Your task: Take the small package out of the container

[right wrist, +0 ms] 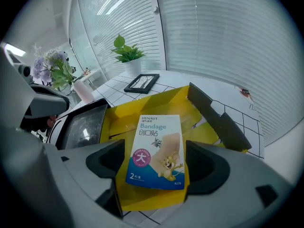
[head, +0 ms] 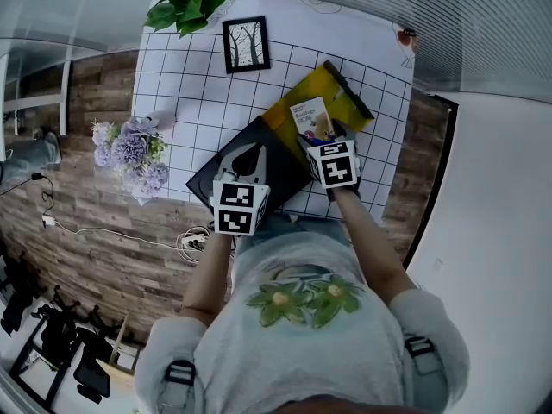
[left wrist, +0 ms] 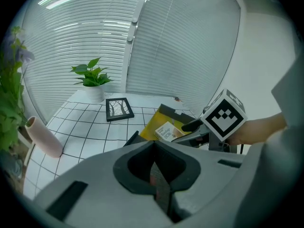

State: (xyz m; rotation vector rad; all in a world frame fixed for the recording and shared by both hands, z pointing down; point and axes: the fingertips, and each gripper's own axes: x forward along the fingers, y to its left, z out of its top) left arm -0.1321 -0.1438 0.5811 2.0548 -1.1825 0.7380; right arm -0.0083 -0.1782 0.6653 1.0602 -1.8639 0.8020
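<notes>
Right claw spread, small package between jaws, atop yellow container

Office (probably), slatted blinds, black desk chairs

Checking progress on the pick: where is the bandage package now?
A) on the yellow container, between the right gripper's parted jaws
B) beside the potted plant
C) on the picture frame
A: the bandage package lies on the yellow container, the right gripper straddling it, jaws apart.
</notes>
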